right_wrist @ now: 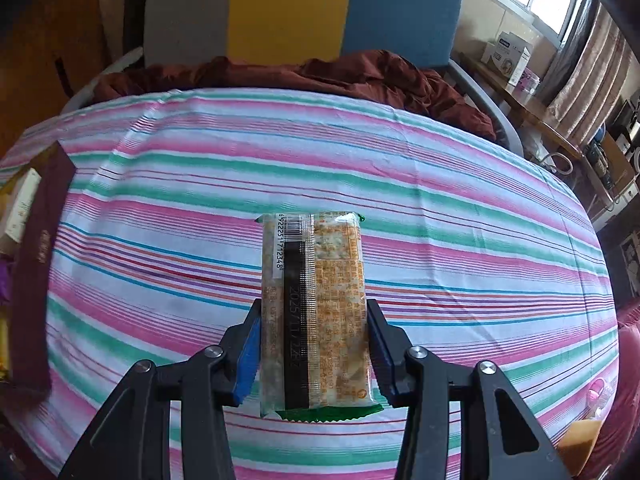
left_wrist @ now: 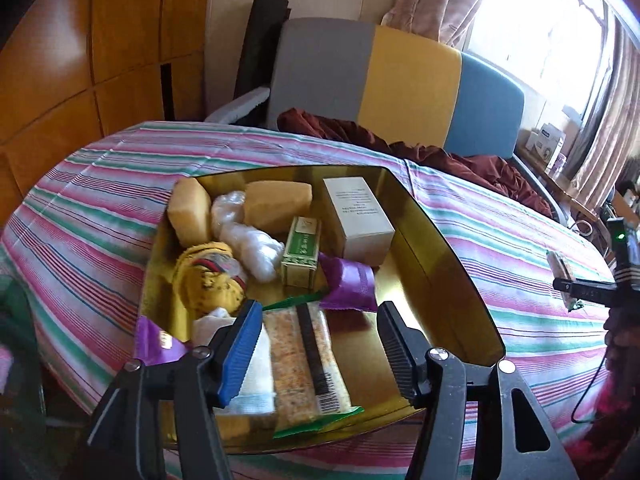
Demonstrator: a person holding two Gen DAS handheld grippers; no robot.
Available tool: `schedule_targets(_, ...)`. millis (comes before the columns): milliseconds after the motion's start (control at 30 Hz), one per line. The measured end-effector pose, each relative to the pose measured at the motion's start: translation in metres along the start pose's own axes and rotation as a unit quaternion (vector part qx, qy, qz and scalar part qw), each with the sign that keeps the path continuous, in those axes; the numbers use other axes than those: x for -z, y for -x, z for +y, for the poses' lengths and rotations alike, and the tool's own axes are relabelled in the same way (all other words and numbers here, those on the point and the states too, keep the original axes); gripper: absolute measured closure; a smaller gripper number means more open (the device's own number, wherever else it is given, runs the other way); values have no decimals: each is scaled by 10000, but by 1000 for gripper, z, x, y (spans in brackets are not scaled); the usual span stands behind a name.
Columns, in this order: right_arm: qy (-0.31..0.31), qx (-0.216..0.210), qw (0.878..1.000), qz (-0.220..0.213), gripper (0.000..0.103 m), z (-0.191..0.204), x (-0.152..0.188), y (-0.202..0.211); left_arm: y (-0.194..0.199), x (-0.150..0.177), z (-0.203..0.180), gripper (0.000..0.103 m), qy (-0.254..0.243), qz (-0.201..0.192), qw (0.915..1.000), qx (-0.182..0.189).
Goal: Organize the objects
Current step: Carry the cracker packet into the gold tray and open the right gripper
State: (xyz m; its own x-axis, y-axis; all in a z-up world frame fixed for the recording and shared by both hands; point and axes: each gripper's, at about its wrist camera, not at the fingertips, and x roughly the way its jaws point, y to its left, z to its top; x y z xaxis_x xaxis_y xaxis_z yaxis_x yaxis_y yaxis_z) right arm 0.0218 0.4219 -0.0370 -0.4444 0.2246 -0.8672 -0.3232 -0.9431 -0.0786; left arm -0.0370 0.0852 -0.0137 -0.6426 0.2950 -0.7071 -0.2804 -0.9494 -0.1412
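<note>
A gold tin box (left_wrist: pixel 448 276) sits on the striped tablecloth and holds several items: yellow sponges (left_wrist: pixel 276 206), a white carton (left_wrist: pixel 358 216), a green box (left_wrist: pixel 302 252), a purple packet (left_wrist: pixel 350 284), a yellow cloth (left_wrist: pixel 208 280) and a cracker packet (left_wrist: pixel 306 356). My left gripper (left_wrist: pixel 316 344) is open and empty over the box's near end, above that packet. My right gripper (right_wrist: pixel 314 332) is shut on a second cracker packet (right_wrist: pixel 316 304) with green ends, held above the cloth. The right gripper also shows at the left wrist view's right edge (left_wrist: pixel 576 286).
The box's dark red lid (right_wrist: pixel 36 264) lies at the left of the right wrist view. A grey, yellow and blue chair (left_wrist: pixel 392 80) with a maroon cloth (right_wrist: pixel 320 76) stands behind the table. A yellow sponge (right_wrist: pixel 580 438) lies at the table's near right. A wooden cabinet (left_wrist: pixel 80 60) is at left.
</note>
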Motion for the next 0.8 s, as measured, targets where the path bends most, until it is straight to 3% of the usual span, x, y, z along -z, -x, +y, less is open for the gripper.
schedule_targets(200, 354, -1164, 9911, -532, 55, 93, -11, 58, 14, 3, 16, 41, 266, -116, 9995, -86)
schedule_targets(367, 720, -1908, 9775, -536, 55, 177, -20, 75, 24, 5, 27, 36, 383, -237, 9988, -176)
schedule_targets(533, 1018, -2105, 9718, -304, 55, 235, -17, 63, 32, 7, 34, 32, 423, -355, 9981, -261)
schedule_targets(700, 1170, -1898, 9748, 105, 55, 257, -7, 42, 33, 11, 42, 27, 491, -353, 9976, -331)
schedule_targets(800, 1277, -1705, 9770, 107, 55, 262, -1, 37, 33, 12, 43, 26, 518, -355, 9973, -373)
